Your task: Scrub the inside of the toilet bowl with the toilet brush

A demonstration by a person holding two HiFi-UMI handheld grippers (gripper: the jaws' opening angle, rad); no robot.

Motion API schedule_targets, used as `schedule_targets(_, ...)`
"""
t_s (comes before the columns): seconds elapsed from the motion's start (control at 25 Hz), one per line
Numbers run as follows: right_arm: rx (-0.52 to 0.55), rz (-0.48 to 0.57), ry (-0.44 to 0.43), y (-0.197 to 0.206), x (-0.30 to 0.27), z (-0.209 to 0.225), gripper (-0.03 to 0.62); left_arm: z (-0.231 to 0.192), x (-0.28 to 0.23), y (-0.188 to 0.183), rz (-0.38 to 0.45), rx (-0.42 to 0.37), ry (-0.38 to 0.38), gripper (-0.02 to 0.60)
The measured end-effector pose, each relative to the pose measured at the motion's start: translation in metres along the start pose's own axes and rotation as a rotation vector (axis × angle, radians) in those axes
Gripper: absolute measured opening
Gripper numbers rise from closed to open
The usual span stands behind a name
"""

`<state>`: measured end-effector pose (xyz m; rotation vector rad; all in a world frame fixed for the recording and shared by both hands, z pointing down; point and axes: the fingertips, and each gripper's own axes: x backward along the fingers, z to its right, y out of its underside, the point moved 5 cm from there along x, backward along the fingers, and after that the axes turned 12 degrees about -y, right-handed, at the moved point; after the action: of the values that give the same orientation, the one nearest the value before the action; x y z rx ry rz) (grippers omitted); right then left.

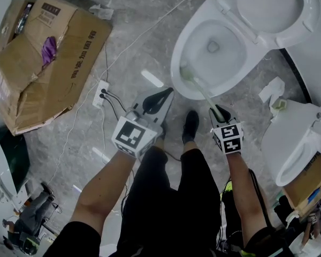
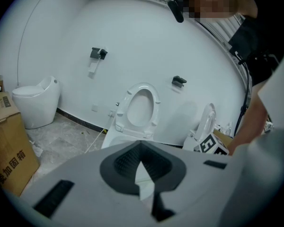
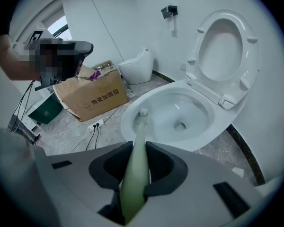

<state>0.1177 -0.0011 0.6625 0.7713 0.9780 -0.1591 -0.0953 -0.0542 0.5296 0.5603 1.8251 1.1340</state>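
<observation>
The white toilet bowl (image 1: 177, 63) stands with seat and lid raised (image 3: 222, 46). A pale green toilet brush (image 1: 200, 89) slants from my right gripper (image 1: 220, 113) up to the bowl, and its head (image 1: 186, 73) lies at the near rim. In the right gripper view the handle (image 3: 136, 164) runs between the jaws and the bristle end (image 3: 143, 113) sits just over the rim (image 3: 128, 122). My right gripper (image 3: 137, 162) is shut on the handle. The left gripper (image 1: 159, 98) hangs over the floor left of the bowl, shut and holding nothing (image 2: 142, 167).
A large cardboard box (image 1: 43, 58) lies at the left. A power strip (image 1: 100, 94) with cables sits on the grey floor beside the left gripper. A second toilet (image 1: 299, 143) and paper scraps (image 1: 272, 92) are at the right. The person's black shoe (image 1: 190, 126) stands before the bowl.
</observation>
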Motion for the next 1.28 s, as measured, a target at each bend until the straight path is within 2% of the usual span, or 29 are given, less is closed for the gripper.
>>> schedule_targets(0.64,-0.040,0.029,0.029,-0.035,-0.011,0.030,0.094,-0.016,-0.029,-0.018,-0.015,-0.025,0.016,0.006)
schedule_targets(1.28,-0.059,0.047,0.059,-0.052,-0.016,0.051,0.094,-0.016,-0.043,-0.023,-0.019,-0.036,0.016,0.006)
